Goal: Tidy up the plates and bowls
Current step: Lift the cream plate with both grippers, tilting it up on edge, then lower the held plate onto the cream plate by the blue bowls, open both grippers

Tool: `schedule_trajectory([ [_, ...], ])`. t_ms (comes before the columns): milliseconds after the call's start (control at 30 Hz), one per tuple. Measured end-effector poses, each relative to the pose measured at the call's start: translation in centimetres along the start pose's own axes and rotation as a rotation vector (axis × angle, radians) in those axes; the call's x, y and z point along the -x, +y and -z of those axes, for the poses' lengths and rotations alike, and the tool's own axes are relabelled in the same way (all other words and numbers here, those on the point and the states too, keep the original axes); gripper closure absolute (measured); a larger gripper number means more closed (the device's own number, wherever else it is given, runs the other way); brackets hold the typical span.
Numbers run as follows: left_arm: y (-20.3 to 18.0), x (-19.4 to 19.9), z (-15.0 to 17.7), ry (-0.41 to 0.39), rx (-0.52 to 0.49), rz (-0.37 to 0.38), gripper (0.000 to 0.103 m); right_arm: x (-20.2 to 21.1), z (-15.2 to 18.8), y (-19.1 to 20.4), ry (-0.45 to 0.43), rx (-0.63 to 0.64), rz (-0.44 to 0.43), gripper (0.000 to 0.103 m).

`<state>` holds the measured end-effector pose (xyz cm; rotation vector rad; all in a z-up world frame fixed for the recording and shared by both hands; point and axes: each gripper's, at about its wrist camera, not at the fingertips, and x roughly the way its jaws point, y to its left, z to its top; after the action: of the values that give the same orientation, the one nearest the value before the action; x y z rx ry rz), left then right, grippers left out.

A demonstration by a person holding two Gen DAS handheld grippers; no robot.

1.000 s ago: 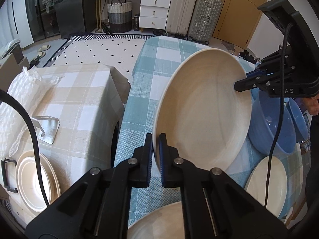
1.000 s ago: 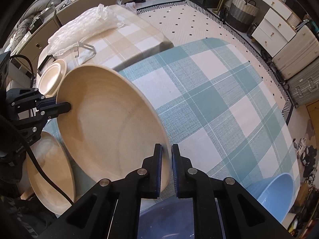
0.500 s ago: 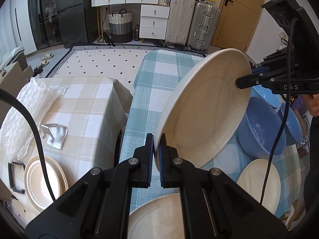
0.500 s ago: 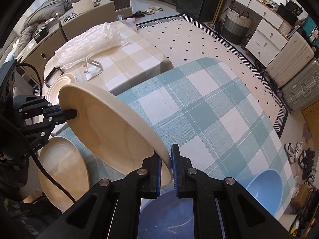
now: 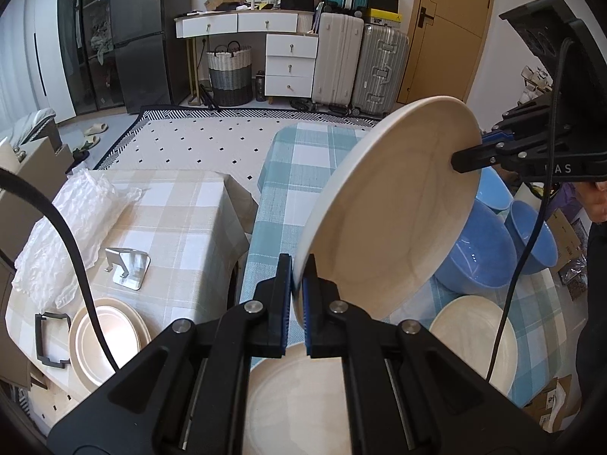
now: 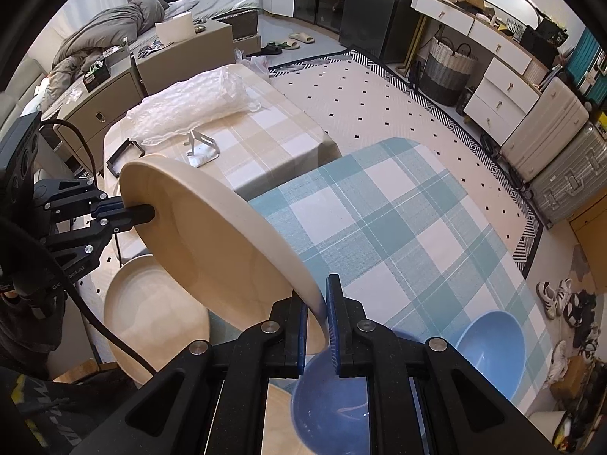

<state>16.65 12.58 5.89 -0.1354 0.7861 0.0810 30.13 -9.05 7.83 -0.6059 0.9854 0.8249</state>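
A large cream plate point(image 5: 390, 212) point(image 6: 212, 242) hangs tilted in the air above the teal checked table point(image 5: 292, 174) point(image 6: 398, 227). My left gripper point(image 5: 297, 295) is shut on its near rim, and my right gripper point(image 6: 316, 314) is shut on the opposite rim. In the left wrist view the right gripper point(image 5: 468, 159) pinches the far edge; in the right wrist view the left gripper point(image 6: 142, 212) does the same. Below lie more cream plates point(image 5: 474, 337) point(image 5: 296, 398) point(image 6: 151, 322) and blue bowls point(image 5: 481, 250) point(image 5: 535, 235) point(image 6: 489, 345) point(image 6: 330, 394).
A lower beige checked table point(image 5: 182, 212) at the left carries stacked cream plates point(image 5: 106, 337), a metal stand point(image 5: 127, 269), a black bracket point(image 5: 51, 337) and bubble wrap point(image 5: 72, 220). Suitcases point(image 5: 360, 64), drawers and a basket point(image 5: 229, 72) stand at the back wall.
Both grippers have lifted the cream plate up from the table and tilted it steeper. More of the room and of the dishes below now shows.
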Motion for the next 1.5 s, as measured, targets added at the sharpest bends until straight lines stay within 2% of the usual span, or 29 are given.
schedule_trajectory([
  [267,-1.9,4.3,1.7,-0.036,-0.016,0.031,0.101,3.8,2.6,2.1,-0.02,-0.026,0.041,0.093],
  [400,-3.4,6.4,2.6,-0.059,-0.031,0.054,0.101,6.1,4.1,3.3,-0.027,-0.037,0.088,0.093],
  [667,-7.0,8.5,4.5,-0.061,-0.068,0.111,0.101,8.8,8.0,4.7,-0.012,-0.087,0.156,0.093],
  [1167,-14.0,8.0,7.9,0.021,-0.142,0.188,0.101,9.2,15.3,4.1,0.052,-0.157,0.164,0.093],
  [1500,-15.6,4.8,10.1,0.09,-0.17,0.215,0.101,7.6,18.2,3.5,0.11,-0.192,0.156,0.093],
])
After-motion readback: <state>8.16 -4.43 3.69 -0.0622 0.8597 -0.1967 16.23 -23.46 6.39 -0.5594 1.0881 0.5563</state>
